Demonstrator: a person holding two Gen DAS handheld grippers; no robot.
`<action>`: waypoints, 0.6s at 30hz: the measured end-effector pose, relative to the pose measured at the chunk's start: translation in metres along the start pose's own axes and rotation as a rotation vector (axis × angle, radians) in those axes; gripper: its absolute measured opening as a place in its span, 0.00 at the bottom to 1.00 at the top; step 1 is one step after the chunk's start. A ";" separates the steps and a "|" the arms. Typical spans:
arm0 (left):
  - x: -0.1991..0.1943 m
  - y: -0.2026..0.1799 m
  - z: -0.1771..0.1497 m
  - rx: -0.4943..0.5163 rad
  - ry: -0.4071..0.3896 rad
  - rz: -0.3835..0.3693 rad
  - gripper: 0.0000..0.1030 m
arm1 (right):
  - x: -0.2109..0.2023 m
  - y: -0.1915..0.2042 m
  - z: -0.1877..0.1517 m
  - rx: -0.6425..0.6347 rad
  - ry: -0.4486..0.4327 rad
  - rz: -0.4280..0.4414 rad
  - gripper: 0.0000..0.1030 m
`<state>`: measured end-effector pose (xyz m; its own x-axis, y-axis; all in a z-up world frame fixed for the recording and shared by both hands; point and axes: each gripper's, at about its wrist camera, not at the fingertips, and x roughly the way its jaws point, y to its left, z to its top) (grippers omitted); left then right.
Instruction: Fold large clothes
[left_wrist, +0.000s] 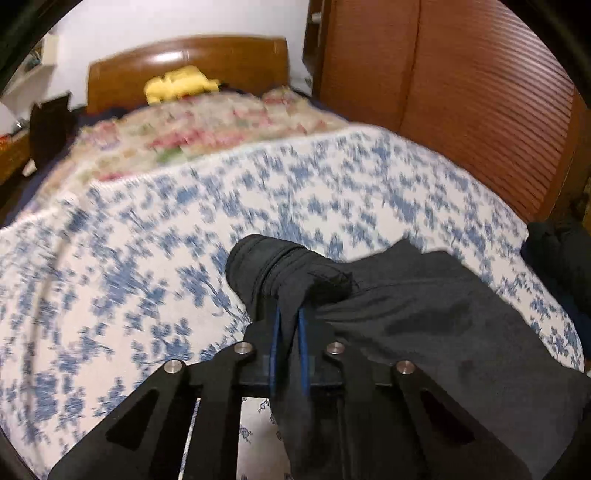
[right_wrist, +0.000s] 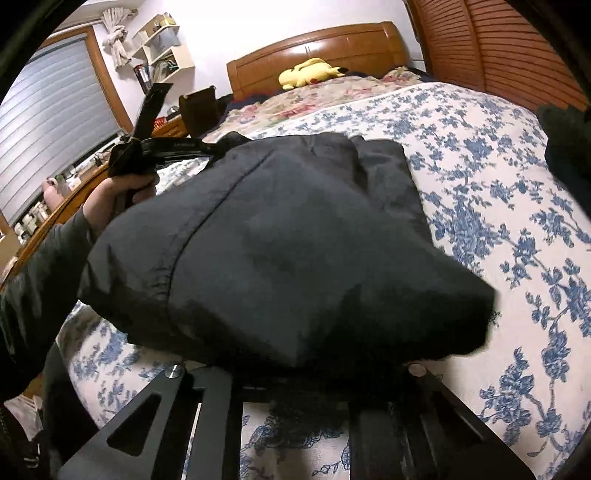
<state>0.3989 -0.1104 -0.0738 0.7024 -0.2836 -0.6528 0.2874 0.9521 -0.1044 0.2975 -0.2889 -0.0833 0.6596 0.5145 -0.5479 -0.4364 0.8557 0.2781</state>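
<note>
Right wrist: black garment (right_wrist: 280, 240) slung between claws, long axis left-right.

The bedspread (right_wrist: 480, 155) is white with a blue floral print. Lying on it, the garment (right_wrist: 295, 229) is plain dark charcoal, almost black. Beyond the bedspread, toward the headboard (right_wrist: 314, 44), a quilt (right_wrist: 314, 94) shows pink, red and green flowers on cream. The headboard is glossy reddish-brown wood, and the plush toy (right_wrist: 306, 72) in front of it is yellow. The left gripper (left_wrist: 288, 325) is black with blue pads (left_wrist: 275, 339).
</note>
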 end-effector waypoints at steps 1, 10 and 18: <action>-0.006 -0.002 0.000 0.004 -0.012 -0.002 0.08 | -0.005 0.000 0.000 0.000 -0.014 0.007 0.12; -0.060 -0.024 0.005 0.047 -0.092 0.025 0.07 | -0.034 0.006 0.005 -0.049 -0.138 -0.028 0.10; -0.092 -0.061 0.016 0.100 -0.133 0.039 0.06 | -0.064 -0.016 0.016 -0.038 -0.222 -0.078 0.10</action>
<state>0.3272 -0.1442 0.0040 0.7921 -0.2658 -0.5494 0.3172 0.9483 -0.0014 0.2723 -0.3341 -0.0398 0.8090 0.4500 -0.3781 -0.3985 0.8928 0.2099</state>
